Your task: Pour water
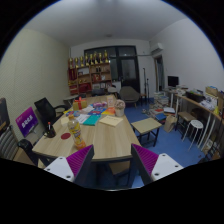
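My gripper (112, 162) is open, its two purple pads (80, 160) wide apart with nothing between them. It is held high over the near end of a long wooden table (105, 140). On the table, ahead and left of the fingers, stands a tall yellow-orange bottle (73, 129) with a small red item (65, 135) beside it. Farther along the table lie a teal sheet (92, 120) and a yellow sheet (111, 120). The bottle is well beyond the fingertips.
A purple sign (27, 122) and a black chair (45, 109) stand left of the table. A wooden stool (147, 125) stands to its right on the blue floor. Shelves (90, 72) line the back wall. A desk with a monitor (173, 82) and stools (194, 126) stand at the right.
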`<action>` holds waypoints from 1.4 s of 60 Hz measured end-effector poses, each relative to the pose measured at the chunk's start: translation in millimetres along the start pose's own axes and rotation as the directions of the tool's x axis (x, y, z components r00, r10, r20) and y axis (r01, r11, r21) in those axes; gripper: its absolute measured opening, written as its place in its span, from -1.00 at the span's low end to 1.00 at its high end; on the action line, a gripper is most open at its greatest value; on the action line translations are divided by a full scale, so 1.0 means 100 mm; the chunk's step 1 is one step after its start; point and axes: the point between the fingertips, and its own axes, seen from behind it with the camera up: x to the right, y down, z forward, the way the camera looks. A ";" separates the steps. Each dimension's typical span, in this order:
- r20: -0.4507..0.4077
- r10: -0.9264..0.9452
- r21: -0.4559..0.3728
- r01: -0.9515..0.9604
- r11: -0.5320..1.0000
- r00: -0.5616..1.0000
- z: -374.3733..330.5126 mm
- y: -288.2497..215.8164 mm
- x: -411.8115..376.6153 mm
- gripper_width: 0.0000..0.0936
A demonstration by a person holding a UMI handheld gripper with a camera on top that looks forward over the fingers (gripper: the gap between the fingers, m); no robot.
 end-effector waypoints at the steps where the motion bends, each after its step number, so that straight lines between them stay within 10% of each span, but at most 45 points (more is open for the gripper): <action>1: 0.001 -0.001 -0.001 0.001 1.000 1.000 0.00 0.00 0.00 0.78; 36: 0.134 -0.024 0.086 0.013 0.996 0.991 1.63 0.57 -1.45 0.78; 58: 0.006 -0.075 0.176 0.072 0.982 0.997 3.29 0.51 -2.08 0.76; 63: -0.062 -0.055 0.124 0.062 0.990 0.997 3.48 0.60 -2.04 0.04; 84: -0.190 -0.261 0.020 0.269 0.963 0.947 3.41 -0.19 -2.29 -0.23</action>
